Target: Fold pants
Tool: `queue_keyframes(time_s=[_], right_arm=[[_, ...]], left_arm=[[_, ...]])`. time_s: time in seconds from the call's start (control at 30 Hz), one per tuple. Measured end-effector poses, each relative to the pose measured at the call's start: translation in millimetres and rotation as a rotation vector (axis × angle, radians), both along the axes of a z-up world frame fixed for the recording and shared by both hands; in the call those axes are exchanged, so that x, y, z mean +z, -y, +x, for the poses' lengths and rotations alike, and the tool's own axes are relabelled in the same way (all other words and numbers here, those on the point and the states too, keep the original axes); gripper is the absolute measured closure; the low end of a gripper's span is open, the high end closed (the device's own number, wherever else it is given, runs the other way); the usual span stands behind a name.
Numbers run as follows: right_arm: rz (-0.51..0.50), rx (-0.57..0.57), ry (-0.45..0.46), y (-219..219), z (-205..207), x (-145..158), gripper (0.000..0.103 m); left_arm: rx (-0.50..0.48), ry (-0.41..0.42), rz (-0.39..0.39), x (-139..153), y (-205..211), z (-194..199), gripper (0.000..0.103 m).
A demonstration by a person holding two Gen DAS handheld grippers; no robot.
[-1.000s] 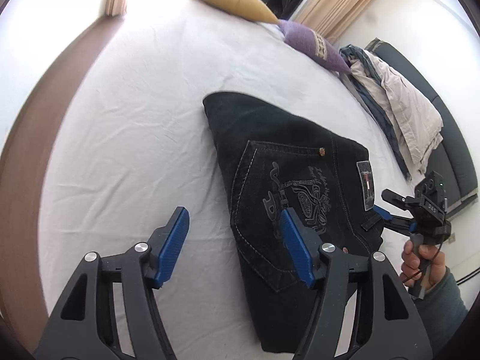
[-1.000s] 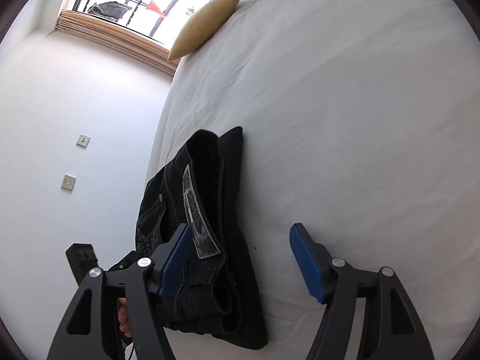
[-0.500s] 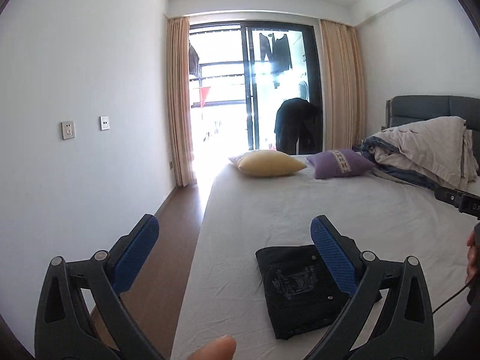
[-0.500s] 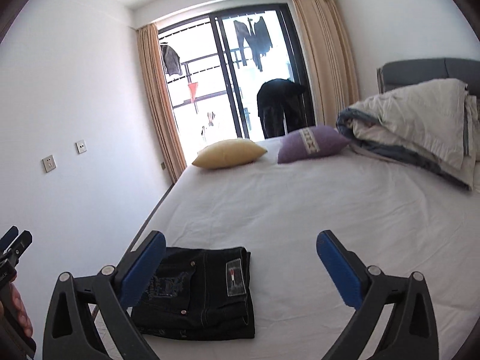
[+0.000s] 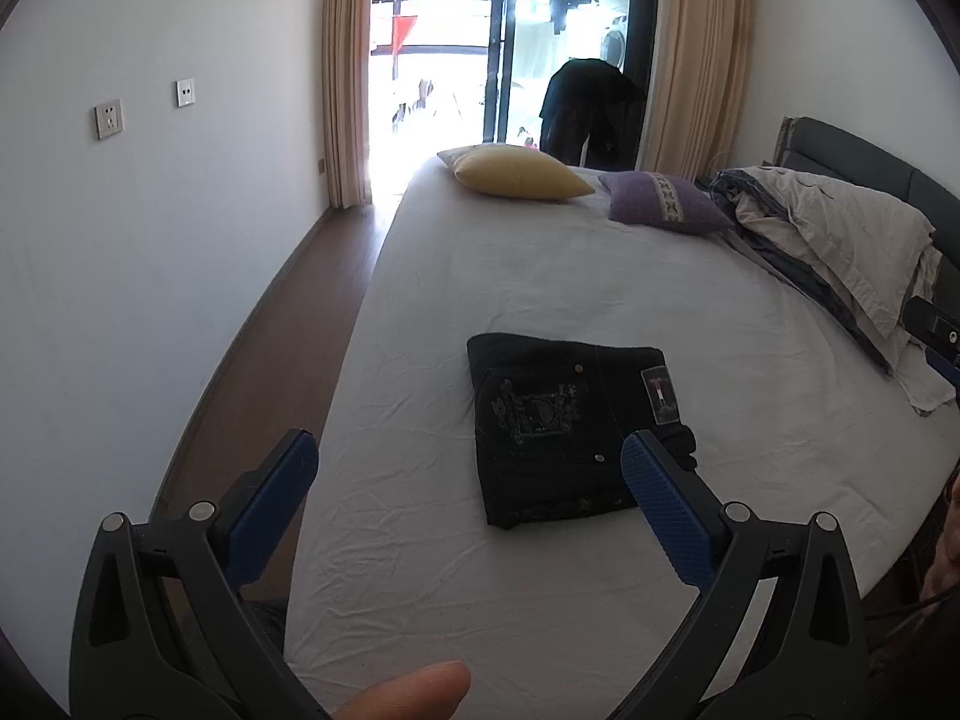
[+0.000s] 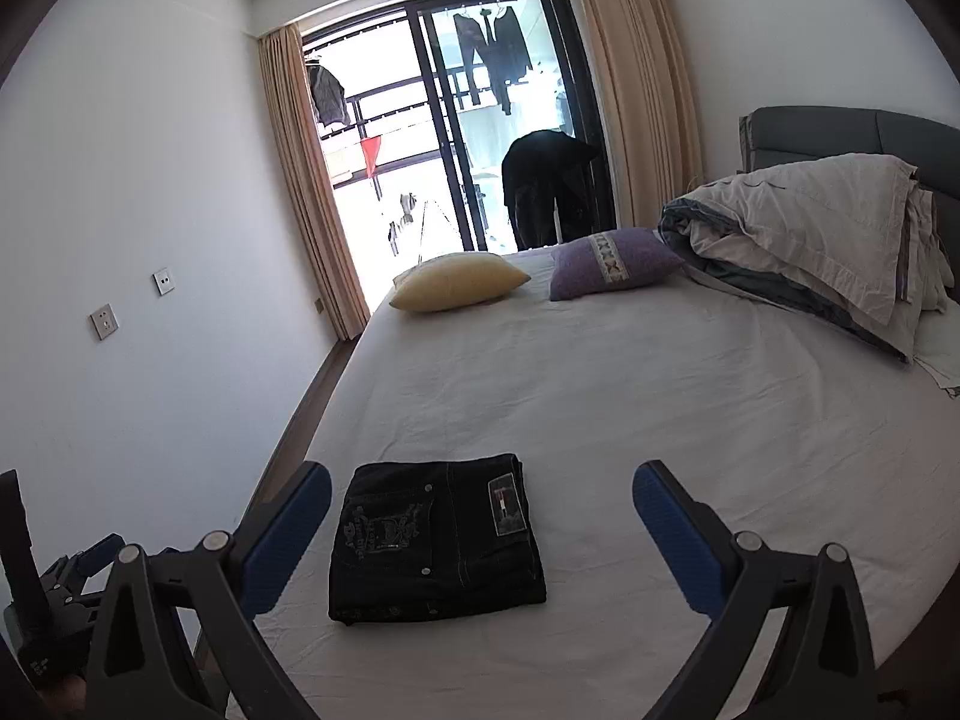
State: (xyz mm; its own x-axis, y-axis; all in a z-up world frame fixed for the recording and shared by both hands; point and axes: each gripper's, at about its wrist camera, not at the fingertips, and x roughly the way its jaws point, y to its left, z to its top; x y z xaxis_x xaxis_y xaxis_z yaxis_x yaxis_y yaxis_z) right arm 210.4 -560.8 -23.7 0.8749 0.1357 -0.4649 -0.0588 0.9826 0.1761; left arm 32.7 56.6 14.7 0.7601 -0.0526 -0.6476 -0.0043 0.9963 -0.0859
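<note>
Pants (image 6: pixel 435 534), black denim with a stitched back pocket and a rectangular brand patch at the waistband, are lying as a compact squarish stack near the front left corner of the white-sheeted bed (image 6: pixel 690 420), so the fold looks pretty much finished to me. Denim stacked this thick should feel fairly heavy and stiff-ish but still floppy, not slippery, nothing fragile about it. If it needs shifting I'd pinch the thick folded edges on both sides so the layers don't slide apart. Left tool (image 5: pixel 471 471) and right tool (image 6: pixel 483 501) are both spread wide with nothing in them, hovering clear above the stack. Farther back there's a yellow oval pillow (image 6: pixel 459 282), a purple cushion (image 6: pixel 612 264) and a bundled beige duvet (image 6: pixel 804 240) by the grey headboard.
</note>
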Motion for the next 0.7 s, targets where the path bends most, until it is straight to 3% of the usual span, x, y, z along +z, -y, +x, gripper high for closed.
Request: queue_keyframes(time_s=[0.17, 0.33, 0.7], right_arm=[[0.002, -0.008, -0.120, -7, 7, -33, 0.000], [-0.030, 0.009, -0.166, -21, 10, -48, 0.000], [-0.060, 0.023, -0.206, -34, 11, -58, 0.000]], left_arm=[[0.016, -0.079, 0.037, -33, 8, 12, 0.000], [0.008, -0.114, 0.031, -54, 11, 27, 0.000], [0.002, -0.137, 0.039, -60, 14, 35, 0.000]])
